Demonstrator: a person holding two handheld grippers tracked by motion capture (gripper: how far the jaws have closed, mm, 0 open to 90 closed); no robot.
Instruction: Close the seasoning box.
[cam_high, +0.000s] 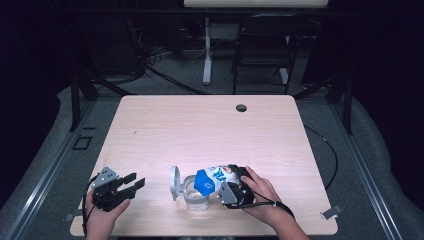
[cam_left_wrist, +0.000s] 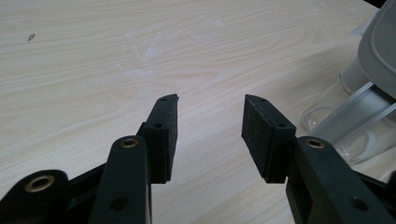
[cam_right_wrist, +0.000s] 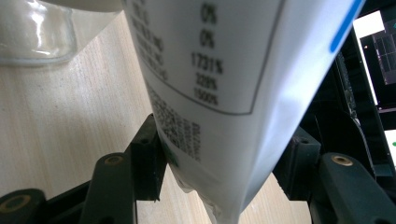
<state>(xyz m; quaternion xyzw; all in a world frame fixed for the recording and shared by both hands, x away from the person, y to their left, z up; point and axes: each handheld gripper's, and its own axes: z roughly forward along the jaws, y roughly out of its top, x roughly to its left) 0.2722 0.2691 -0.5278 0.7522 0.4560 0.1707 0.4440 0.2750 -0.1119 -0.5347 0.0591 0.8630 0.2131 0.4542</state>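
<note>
A white pouch (cam_high: 222, 175) with blue print and a blue top (cam_high: 204, 183) is tipped toward the left, its blue end over the mouth of a clear glass jar (cam_high: 196, 196). The jar's grey hinged lid (cam_high: 174, 182) stands open at its left. My right gripper (cam_high: 234, 179) is shut on the pouch's lower part; in the right gripper view the pouch (cam_right_wrist: 219, 70) sits squeezed between both pads, gripper (cam_right_wrist: 224, 158), with the jar (cam_right_wrist: 37, 28) beyond. My left gripper (cam_high: 136, 181) rests at the table's front left, open and empty (cam_left_wrist: 210, 107), with the jar (cam_left_wrist: 355, 116) and lid (cam_left_wrist: 380, 51) off to its right.
The light wooden table (cam_high: 200, 125) has a round cable hole (cam_high: 241, 108) near its far edge. Behind the table stand a black chair (cam_high: 265, 45) and a white desk leg (cam_high: 207, 50). A black cable (cam_high: 330, 150) loops off the right edge.
</note>
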